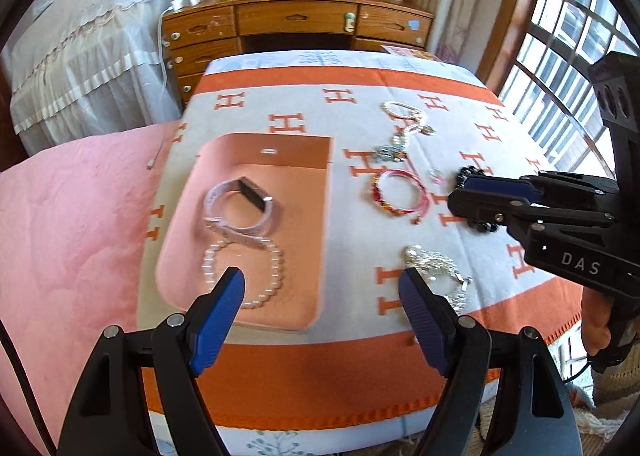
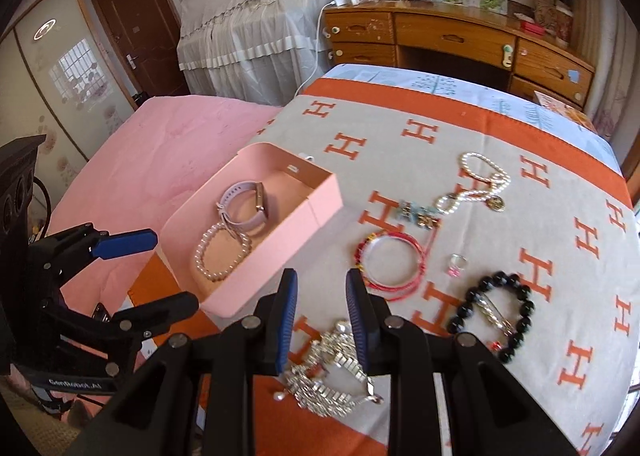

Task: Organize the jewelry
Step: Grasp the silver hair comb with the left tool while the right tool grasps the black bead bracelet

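Your right gripper [image 2: 321, 284] hung slightly parted, empty, above the sparkly silver rhinestone necklace [image 2: 332, 372] at lower centre; your left gripper [image 1: 322, 290] gaped wide beside the pink jewelry box [image 2: 272, 256].

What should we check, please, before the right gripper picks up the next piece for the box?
1. Right gripper empty: ok, nothing between its narrowly parted fingers.
2. Left gripper empty: ok, open wide, holding nothing.
3. Box open with room: ok, only the watch and pearl bracelet lie inside.
4. Nearest piece reachable: ok, the silver chain lies just below the right fingertips, uncovered.
5. Chain free of other pieces: ok, it lies apart from the red bangles and black bracelet.
6. Chain free of knots: cannot tell, it is bunched in a heap.
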Action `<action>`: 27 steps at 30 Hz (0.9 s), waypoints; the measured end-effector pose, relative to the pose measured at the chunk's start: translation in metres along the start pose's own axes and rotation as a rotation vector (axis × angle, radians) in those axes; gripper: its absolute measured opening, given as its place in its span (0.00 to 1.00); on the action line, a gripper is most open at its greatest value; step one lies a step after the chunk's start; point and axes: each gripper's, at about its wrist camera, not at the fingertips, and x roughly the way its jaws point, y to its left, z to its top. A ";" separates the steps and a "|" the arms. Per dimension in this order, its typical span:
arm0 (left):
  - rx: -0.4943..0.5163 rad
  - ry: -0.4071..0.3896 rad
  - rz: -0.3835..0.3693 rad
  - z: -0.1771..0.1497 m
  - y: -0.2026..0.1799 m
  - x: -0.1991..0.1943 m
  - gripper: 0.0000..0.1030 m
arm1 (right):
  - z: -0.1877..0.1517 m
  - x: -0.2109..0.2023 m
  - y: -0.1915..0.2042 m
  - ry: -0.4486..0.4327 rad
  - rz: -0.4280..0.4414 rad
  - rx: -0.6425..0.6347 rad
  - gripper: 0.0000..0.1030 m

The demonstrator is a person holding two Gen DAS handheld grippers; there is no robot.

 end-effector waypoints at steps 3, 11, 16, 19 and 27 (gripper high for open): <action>0.044 0.008 -0.032 -0.003 -0.024 0.004 0.75 | -0.018 -0.017 -0.018 -0.032 -0.044 0.044 0.25; 0.059 0.080 -0.089 -0.015 -0.064 0.032 0.75 | -0.060 -0.041 -0.050 -0.076 -0.075 0.116 0.25; 0.006 0.149 -0.097 -0.014 -0.069 0.055 0.58 | -0.073 -0.036 -0.064 -0.066 -0.056 0.124 0.25; -0.019 0.169 -0.086 -0.014 -0.068 0.064 0.54 | -0.076 -0.032 -0.073 -0.065 -0.031 0.136 0.25; -0.076 0.252 -0.073 -0.006 -0.067 0.090 0.37 | -0.072 -0.019 -0.099 -0.057 -0.045 0.163 0.25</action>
